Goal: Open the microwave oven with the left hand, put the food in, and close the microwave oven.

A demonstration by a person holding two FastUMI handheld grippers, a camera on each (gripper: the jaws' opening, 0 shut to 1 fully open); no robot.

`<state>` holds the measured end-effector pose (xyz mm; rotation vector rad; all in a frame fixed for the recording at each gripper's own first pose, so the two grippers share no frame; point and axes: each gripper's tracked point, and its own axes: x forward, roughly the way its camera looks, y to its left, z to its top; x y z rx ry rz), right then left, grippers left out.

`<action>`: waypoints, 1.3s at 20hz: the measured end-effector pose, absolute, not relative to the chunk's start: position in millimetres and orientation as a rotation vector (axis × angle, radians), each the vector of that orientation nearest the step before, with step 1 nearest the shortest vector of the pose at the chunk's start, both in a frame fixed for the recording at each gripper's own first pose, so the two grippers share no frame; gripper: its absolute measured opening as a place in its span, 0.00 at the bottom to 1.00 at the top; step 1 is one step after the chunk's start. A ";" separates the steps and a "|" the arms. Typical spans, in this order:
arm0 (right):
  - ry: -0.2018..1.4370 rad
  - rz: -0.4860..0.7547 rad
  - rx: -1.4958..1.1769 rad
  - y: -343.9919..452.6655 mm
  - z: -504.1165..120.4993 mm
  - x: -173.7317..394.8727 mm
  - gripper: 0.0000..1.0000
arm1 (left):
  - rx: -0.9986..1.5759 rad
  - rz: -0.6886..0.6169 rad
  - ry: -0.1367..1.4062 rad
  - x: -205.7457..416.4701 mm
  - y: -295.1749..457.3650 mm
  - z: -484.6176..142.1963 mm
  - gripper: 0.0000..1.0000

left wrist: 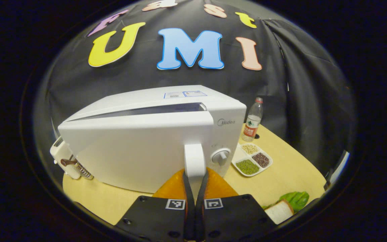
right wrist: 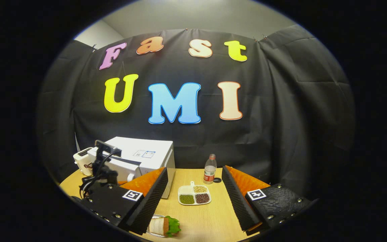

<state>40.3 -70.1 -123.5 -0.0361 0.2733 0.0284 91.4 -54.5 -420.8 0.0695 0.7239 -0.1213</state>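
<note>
Microwave oven [left wrist: 153, 141], one, white, on the counter [left wrist: 281, 181]; door [left wrist: 136, 151] swung partly open, a gap showing along its top edge. Left tongs [left wrist: 195, 183] closed on the door handle [left wrist: 194, 161], both fingers pressing its sides. Judged stage: opening under way, not finished; loading the food and closing the door are left.

Sandwich [right wrist: 165, 226], one, bread with lettuce, on the counter's near edge, just below the right tongs [right wrist: 193, 195], which stand wide open and hold nothing.

Other items, counted: one divided dish [right wrist: 194, 195] with three compartments of beans and grains; one water bottle [right wrist: 209, 173] behind it; one toaster [left wrist: 66, 161] beside the microwave's far side.
</note>
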 end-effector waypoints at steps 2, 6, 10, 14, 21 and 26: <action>0.276 0.031 -0.020 -64.0 -125.4 35.7 0.97 | 0.055 -0.143 0.741 61.6 -46.5 -414.7 0.06; 0.264 0.040 -0.014 -46.5 -121.4 21.7 0.97 | 0.063 -0.182 0.767 11.7 -28.9 -402.4 0.05; 0.258 0.052 -0.019 -22.7 -119.4 1.8 0.97 | 0.067 -0.235 0.777 -30.6 -3.8 -391.5 0.06; 0.253 0.056 -0.025 -1.4 -119.9 -14.8 0.97 | 0.089 -0.284 0.790 -71.9 31.0 -381.1 0.07; 0.255 0.019 -0.020 16.4 -121.9 -33.7 0.97 | 0.099 -0.337 0.805 -119.6 89.3 -368.8 0.08; 0.249 0.010 -0.032 30.4 -118.5 -40.7 0.97 | 0.112 -0.325 0.819 -150.7 150.6 -360.0 0.06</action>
